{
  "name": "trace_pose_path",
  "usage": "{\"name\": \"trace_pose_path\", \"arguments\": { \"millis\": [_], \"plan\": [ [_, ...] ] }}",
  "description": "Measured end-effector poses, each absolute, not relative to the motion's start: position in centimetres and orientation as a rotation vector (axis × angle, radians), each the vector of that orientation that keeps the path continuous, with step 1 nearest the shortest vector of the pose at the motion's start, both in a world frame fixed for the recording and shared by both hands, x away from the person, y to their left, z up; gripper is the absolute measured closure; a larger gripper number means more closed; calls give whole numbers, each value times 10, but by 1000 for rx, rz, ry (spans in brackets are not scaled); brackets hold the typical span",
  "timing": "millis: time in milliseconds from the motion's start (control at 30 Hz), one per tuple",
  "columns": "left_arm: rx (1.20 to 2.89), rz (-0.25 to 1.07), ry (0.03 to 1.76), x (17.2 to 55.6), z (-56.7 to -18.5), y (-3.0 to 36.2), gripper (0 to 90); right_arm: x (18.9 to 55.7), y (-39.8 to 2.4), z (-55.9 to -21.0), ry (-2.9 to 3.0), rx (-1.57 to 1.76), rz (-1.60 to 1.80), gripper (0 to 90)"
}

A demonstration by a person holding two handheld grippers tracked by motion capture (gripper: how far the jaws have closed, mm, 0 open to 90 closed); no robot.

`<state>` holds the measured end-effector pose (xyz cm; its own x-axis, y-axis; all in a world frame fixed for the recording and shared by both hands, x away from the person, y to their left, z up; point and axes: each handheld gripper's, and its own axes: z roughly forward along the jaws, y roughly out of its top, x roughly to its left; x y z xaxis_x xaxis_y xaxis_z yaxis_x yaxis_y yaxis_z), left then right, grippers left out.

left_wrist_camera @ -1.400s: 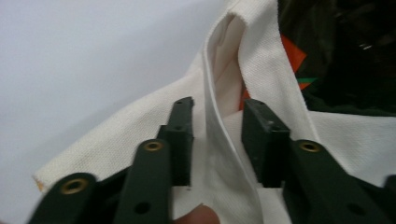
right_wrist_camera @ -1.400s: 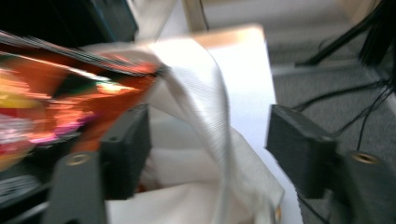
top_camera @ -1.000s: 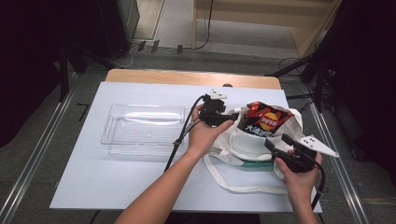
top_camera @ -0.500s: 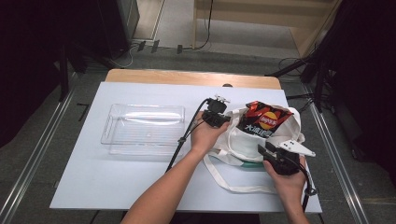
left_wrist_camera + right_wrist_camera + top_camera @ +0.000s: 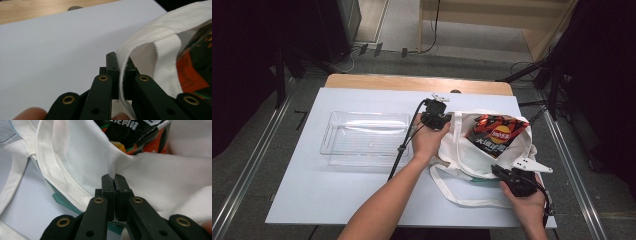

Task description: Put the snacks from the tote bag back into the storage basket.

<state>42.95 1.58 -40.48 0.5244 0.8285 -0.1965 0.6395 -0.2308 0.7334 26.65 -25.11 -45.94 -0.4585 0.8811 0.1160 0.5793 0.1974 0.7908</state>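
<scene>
The left gripper [image 5: 120, 72] pinches the white tote bag's [image 5: 462, 150] rim; the right gripper [image 5: 114, 185], its jaws just closed, clamps the bag's cloth at five o'clock from the left one. The bag lies at three o'clock from the clear tray [image 5: 367, 137]. The right gripper view alone shows Chinese characters on the red snack packet [image 5: 496, 135].
</scene>
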Motion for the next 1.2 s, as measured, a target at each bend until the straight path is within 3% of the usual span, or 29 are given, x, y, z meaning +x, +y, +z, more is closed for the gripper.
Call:
{"name": "trace_pose_path", "arguments": {
  "millis": [133, 200, 300, 567, 633, 667, 700, 800, 1200],
  "plan": [
    [1930, 277, 1171, 425, -402, 24, 866, 264, -251, -459, 2100, 1342, 1159, 881],
    [1901, 205, 1148, 424, -402, 29, 788, 262, -255, -453, 2037, 1336, 1248, 741],
    [1913, 164, 1128, 424, -404, 29, 752, 257, -252, -440, 1947, 1256, 1333, 583],
    [1953, 138, 1131, 425, -412, 21, 746, 278, -221, -429, 1962, 1110, 1351, 483],
    [1956, 147, 1141, 425, -414, 19, 806, 291, -210, -439, 1966, 1195, 1275, 576],
    [1956, 147, 1141, 425, -414, 19, 844, 291, -210, -439, 1966, 1195, 1275, 576],
    [1962, 126, 1156, 428, -414, 21, 871, 289, -205, -444, 1958, 1197, 1219, 766],
    [1960, 147, 1181, 431, -414, 21, 890, 281, -207, -446, 1988, 1183, 1239, 884],
    [1937, 313, 1283, 433, -405, 35, 893, 269, -222, -453, 2173, 1195, 1269, 900]
  ]
}}
